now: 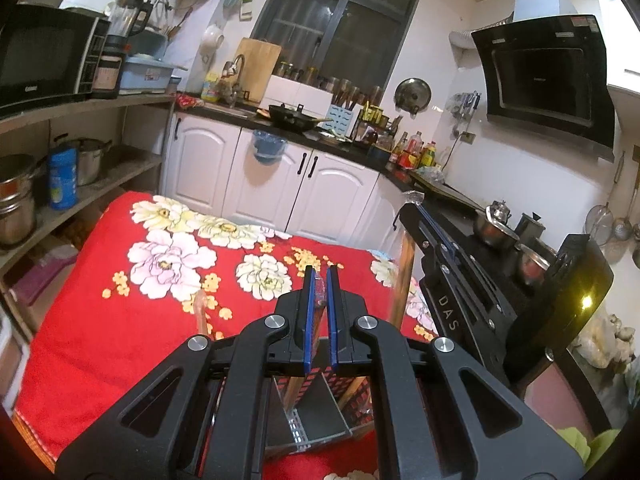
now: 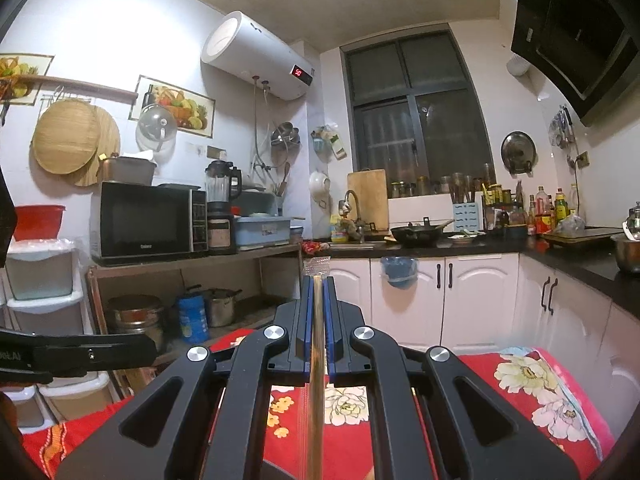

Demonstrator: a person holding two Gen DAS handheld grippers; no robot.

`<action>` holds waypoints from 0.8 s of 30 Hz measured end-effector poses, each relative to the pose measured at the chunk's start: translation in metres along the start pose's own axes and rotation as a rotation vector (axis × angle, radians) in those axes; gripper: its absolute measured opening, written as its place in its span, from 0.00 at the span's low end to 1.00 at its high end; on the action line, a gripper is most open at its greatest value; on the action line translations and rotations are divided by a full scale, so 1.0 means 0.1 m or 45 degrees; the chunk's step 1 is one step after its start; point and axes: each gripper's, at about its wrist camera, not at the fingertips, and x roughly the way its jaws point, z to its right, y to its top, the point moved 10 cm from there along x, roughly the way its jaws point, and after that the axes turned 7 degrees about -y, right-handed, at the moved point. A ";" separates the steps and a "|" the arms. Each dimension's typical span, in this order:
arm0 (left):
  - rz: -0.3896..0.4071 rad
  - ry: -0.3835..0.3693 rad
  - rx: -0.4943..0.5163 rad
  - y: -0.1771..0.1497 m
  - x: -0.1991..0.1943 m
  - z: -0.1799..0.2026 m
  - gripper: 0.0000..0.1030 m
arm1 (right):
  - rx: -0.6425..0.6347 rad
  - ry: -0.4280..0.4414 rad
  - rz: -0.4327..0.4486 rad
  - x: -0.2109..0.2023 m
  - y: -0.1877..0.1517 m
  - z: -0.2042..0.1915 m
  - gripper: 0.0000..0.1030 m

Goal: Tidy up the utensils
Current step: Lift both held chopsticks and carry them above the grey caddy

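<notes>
My left gripper (image 1: 320,280) is shut on the rim of a perforated utensil holder (image 1: 316,416) that has a metal divider and stands on the red flowered tablecloth (image 1: 120,320). Wooden utensil handles (image 1: 298,390) lean inside the holder. My right gripper (image 2: 319,284) is shut on wooden chopsticks in a clear wrapper (image 2: 316,360) and holds them above the table. In the left wrist view the right gripper (image 1: 416,204) is to the right, with the chopsticks (image 1: 402,284) hanging down beside the holder. A wooden spoon tip (image 1: 200,304) shows left of the left gripper.
White cabinets (image 1: 280,176) and a black counter with a wok (image 1: 294,116) stand beyond the table. A shelf with a microwave (image 1: 44,60) and pots (image 1: 16,196) is at the left. Steel pots (image 1: 492,228) sit on the counter at the right.
</notes>
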 end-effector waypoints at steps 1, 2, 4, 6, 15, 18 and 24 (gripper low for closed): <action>-0.003 0.002 -0.002 -0.01 0.00 -0.01 0.01 | -0.001 0.001 -0.005 0.00 -0.02 0.01 0.05; -0.007 0.004 -0.004 -0.02 0.01 -0.01 0.01 | -0.002 0.001 -0.014 0.00 -0.06 0.01 0.05; -0.014 0.006 -0.013 -0.05 0.01 -0.03 0.01 | -0.003 0.003 -0.027 -0.01 -0.11 0.03 0.05; -0.020 0.006 -0.022 -0.08 0.02 -0.04 0.01 | 0.000 0.003 -0.045 -0.03 -0.17 0.05 0.05; -0.042 0.015 -0.048 -0.19 0.02 -0.10 0.01 | 0.038 0.019 -0.093 -0.23 -0.23 0.19 0.05; -0.048 0.017 -0.055 -0.23 0.01 -0.11 0.01 | 0.047 0.034 -0.111 -0.32 -0.23 0.22 0.05; -0.052 0.026 -0.067 -0.29 -0.04 -0.15 0.01 | 0.072 0.063 -0.146 -0.54 -0.23 0.25 0.05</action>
